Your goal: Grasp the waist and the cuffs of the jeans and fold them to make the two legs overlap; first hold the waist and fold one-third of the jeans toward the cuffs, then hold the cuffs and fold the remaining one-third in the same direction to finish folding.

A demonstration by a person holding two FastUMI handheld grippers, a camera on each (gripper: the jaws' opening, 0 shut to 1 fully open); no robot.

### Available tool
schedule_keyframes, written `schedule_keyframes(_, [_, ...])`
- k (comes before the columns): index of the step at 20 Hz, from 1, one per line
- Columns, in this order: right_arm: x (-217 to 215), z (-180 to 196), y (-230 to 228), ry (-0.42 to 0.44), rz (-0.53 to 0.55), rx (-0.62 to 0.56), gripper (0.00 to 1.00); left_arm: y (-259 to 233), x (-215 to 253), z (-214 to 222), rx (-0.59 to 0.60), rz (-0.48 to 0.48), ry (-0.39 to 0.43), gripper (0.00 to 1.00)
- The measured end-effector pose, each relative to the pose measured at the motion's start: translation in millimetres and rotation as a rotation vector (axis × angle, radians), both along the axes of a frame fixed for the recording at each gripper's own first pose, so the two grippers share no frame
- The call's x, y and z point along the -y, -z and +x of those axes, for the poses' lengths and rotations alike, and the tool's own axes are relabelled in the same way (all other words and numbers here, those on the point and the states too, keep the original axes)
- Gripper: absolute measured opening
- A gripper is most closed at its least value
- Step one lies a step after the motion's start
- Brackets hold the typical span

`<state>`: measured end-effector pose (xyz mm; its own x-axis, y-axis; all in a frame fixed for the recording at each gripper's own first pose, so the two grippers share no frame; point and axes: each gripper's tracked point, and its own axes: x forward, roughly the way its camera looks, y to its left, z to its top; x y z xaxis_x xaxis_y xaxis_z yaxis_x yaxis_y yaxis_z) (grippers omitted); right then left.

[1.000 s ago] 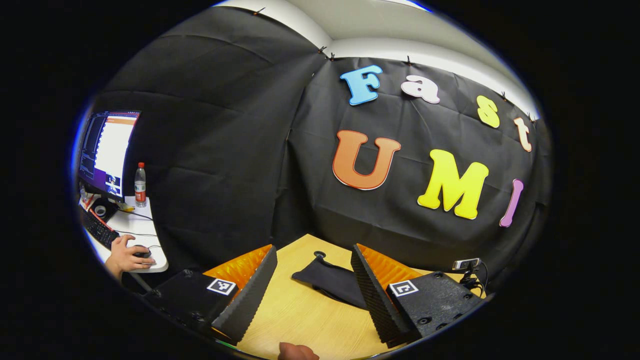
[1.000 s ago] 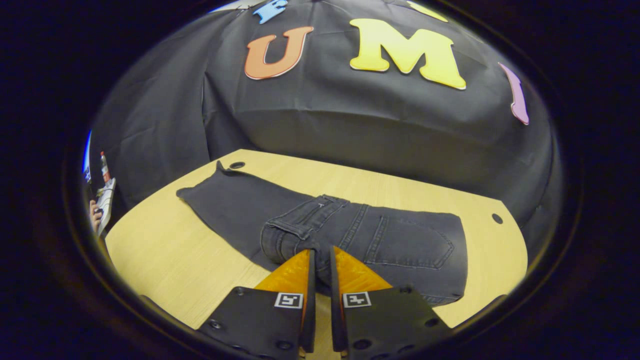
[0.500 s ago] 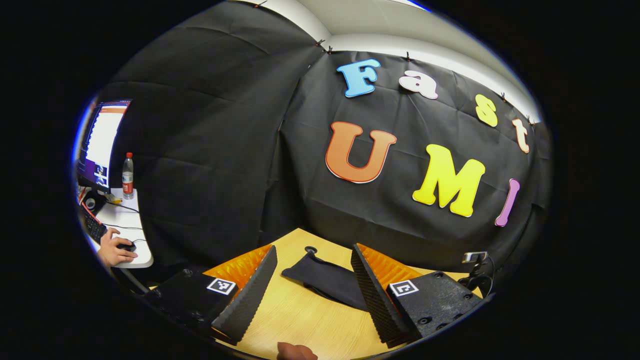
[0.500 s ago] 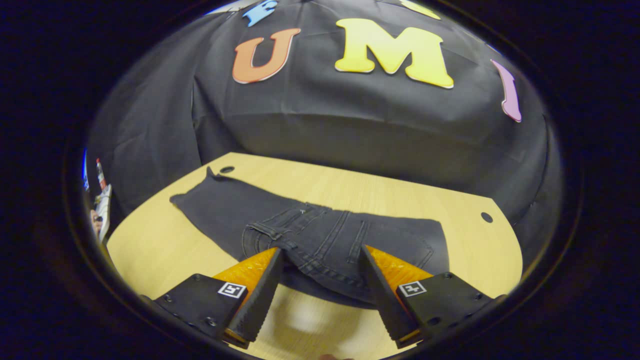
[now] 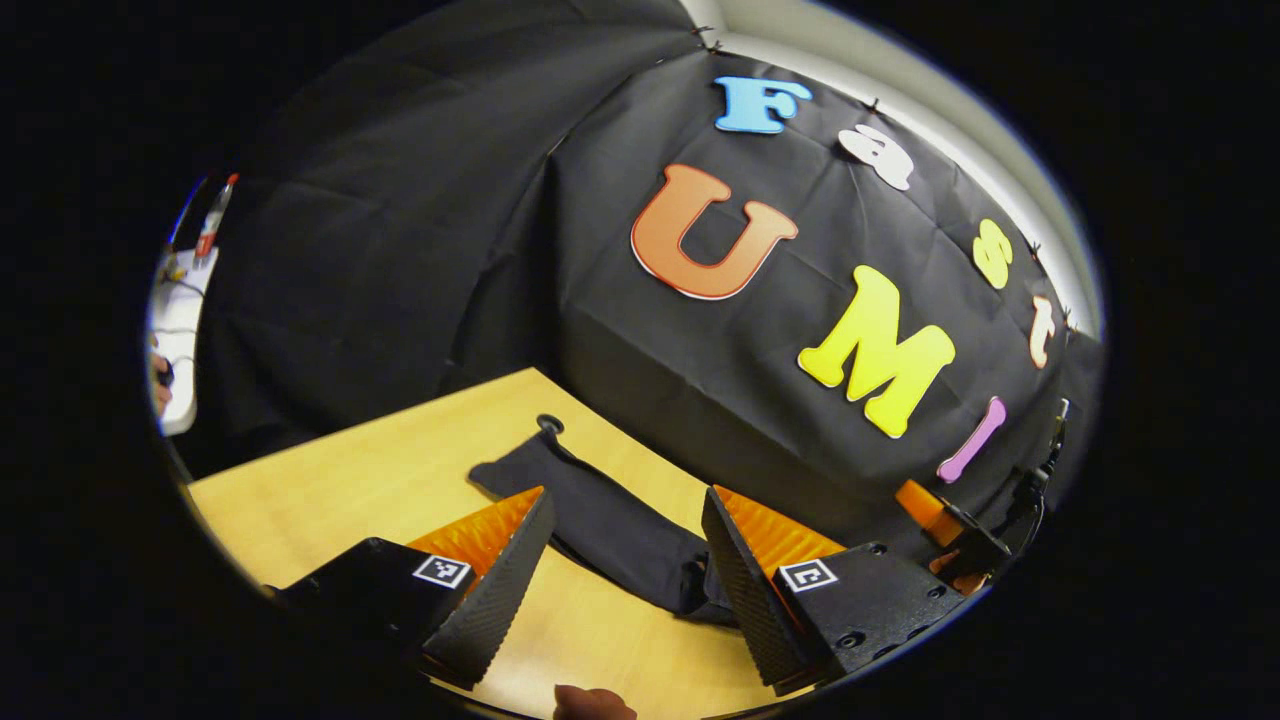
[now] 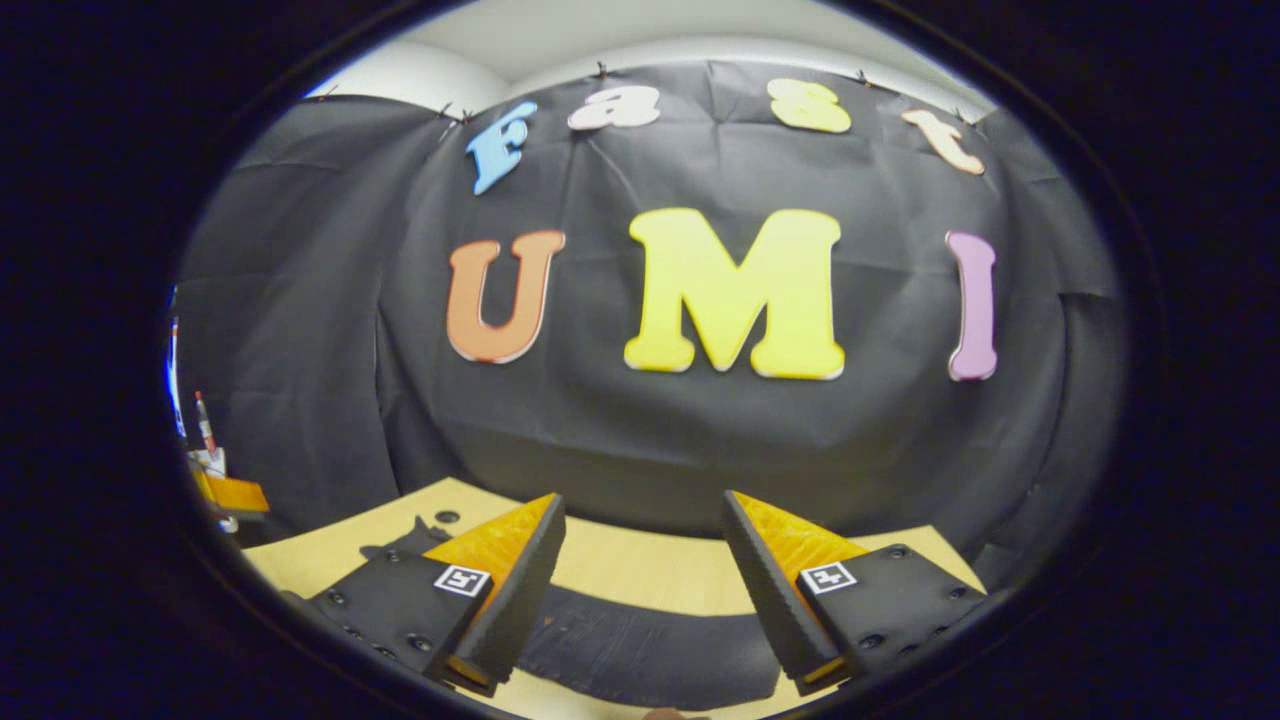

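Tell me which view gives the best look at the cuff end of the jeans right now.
Left gripper view: the jeans stretch from between its open fingers to the cuff end on the table. The right gripper view catches the cuffs at its left edge beyond a finger, plus a dark denim band.

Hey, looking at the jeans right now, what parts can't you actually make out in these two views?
- Left gripper view: the jeans run behind the left gripper's right finger, so the waist end is hidden.
- Right gripper view: the right gripper's fingers cover both ends of the jeans and the lower edge cuts off their near side.
- The fold's neatness cannot be judged.
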<state>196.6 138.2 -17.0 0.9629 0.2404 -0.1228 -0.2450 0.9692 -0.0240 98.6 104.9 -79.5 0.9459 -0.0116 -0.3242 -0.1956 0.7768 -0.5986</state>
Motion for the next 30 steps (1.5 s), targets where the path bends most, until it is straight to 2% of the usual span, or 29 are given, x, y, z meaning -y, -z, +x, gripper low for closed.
schedule_keyframes(1, [5, -1, -13, 0.012, -0.006, 0.025, 0.93, 3, 7, 4, 0.013, -0.101, 0.011, 0.96])
schedule_keyframes(2, [11, -1, -24, 0.023, -0.008, 0.040, 0.96, 9, 8, 8, 0.011, -0.201, -0.006, 0.96])
schedule_keyframes(4, [18, -5, -42, 0.040, 0.005, 0.061, 0.93, 35, -2, 15, -0.031, -0.367, -0.062, 0.96])
schedule_keyframes(8, [37, -9, -67, 0.078, -0.003, 0.116, 0.93, 100, -24, 29, -0.134, -0.577, -0.159, 0.96])
schedule_keyframes(9, [41, -10, -73, 0.086, -0.011, 0.136, 0.96, 113, -28, 34, -0.147, -0.608, -0.176, 0.96])
schedule_keyframes(10, [46, -9, -78, 0.106, -0.016, 0.151, 0.93, 123, -33, 37, -0.156, -0.633, -0.185, 1.00])
schedule_keyframes(11, [52, -11, -80, 0.124, -0.021, 0.159, 0.93, 131, -37, 40, -0.162, -0.653, -0.194, 0.96])
schedule_keyframes(12, [55, -13, -81, 0.135, -0.024, 0.158, 0.93, 141, -38, 45, -0.172, -0.666, -0.199, 1.00])
schedule_keyframes(13, [58, -15, -81, 0.141, -0.028, 0.156, 0.96, 149, -37, 53, -0.179, -0.681, -0.205, 0.96])
schedule_keyframes(15, [67, -18, -83, 0.156, -0.058, 0.162, 0.93, 163, -36, 66, -0.190, -0.699, -0.219, 0.96])
schedule_keyframes(16, [73, -19, -84, 0.167, -0.079, 0.167, 0.93, 168, -33, 72, -0.192, -0.706, -0.219, 1.00])
schedule_keyframes(18, [82, -18, -82, 0.188, -0.100, 0.163, 0.93, 178, -33, 83, -0.201, -0.713, -0.215, 0.96])
schedule_keyframes(22, [104, -20, -79, 0.232, -0.118, 0.135, 0.93, 178, -50, 115, -0.155, -0.774, -0.250, 0.95])
schedule_keyframes(23, [109, -20, -77, 0.241, -0.128, 0.129, 0.96, 179, -51, 122, -0.150, -0.787, -0.248, 0.95])
schedule_keyframes(24, [115, -22, -76, 0.252, -0.135, 0.124, 0.93, 180, -51, 131, -0.147, -0.799, -0.245, 1.00])
schedule_keyframes(25, [122, -23, -75, 0.263, -0.138, 0.119, 0.96, 180, -51, 137, -0.135, -0.806, -0.239, 0.95])
schedule_keyframes(27, [132, -24, -74, 0.282, -0.142, 0.109, 0.93, 178, -56, 151, -0.104, -0.820, -0.259, 0.94])
schedule_keyframes(28, [136, -23, -74, 0.293, -0.147, 0.108, 0.93, 184, -56, 155, -0.113, -0.810, -0.271, 0.94])
schedule_keyframes(30, [145, -25, -74, 0.310, -0.154, 0.102, 0.96, 196, -50, 152, -0.152, -0.817, -0.276, 0.85])
